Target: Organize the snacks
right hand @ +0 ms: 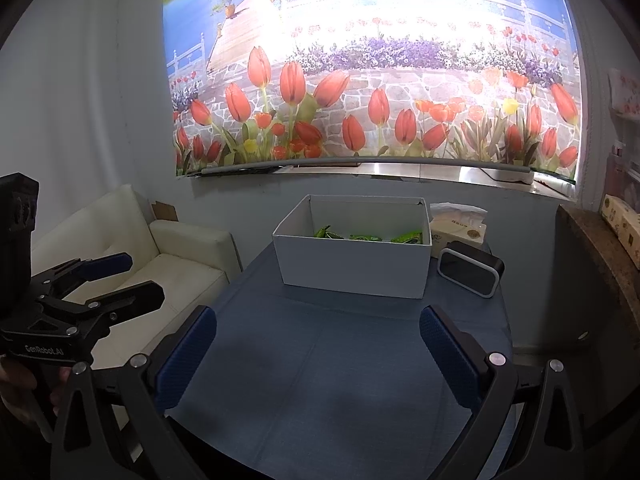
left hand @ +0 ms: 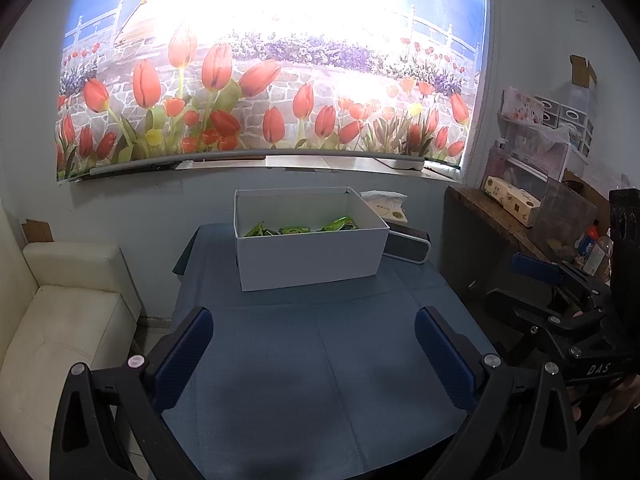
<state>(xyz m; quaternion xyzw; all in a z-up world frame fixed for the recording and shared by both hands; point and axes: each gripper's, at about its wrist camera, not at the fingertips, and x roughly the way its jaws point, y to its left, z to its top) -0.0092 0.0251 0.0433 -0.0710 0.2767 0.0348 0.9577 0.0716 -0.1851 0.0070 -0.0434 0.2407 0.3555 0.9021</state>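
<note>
A white open box [left hand: 308, 258] stands at the far side of the blue table [left hand: 320, 360]; it also shows in the right wrist view [right hand: 352, 268]. Several green snack packets [left hand: 300, 228] lie inside it, also seen from the right [right hand: 368, 237]. My left gripper [left hand: 314, 344] is open and empty, held above the near part of the table. My right gripper [right hand: 318, 344] is open and empty too, beside it. Each gripper shows in the other's view: the right gripper [left hand: 520, 284] at the right edge, the left gripper [right hand: 132, 276] at the left edge.
A tissue box [right hand: 458, 230] and a black clock-like device [right hand: 470, 270] sit right of the white box. A cream sofa [left hand: 60, 320] stands left of the table. A dark counter [left hand: 500, 216] with boxes and bottles stands at the right. A tulip blind hangs behind.
</note>
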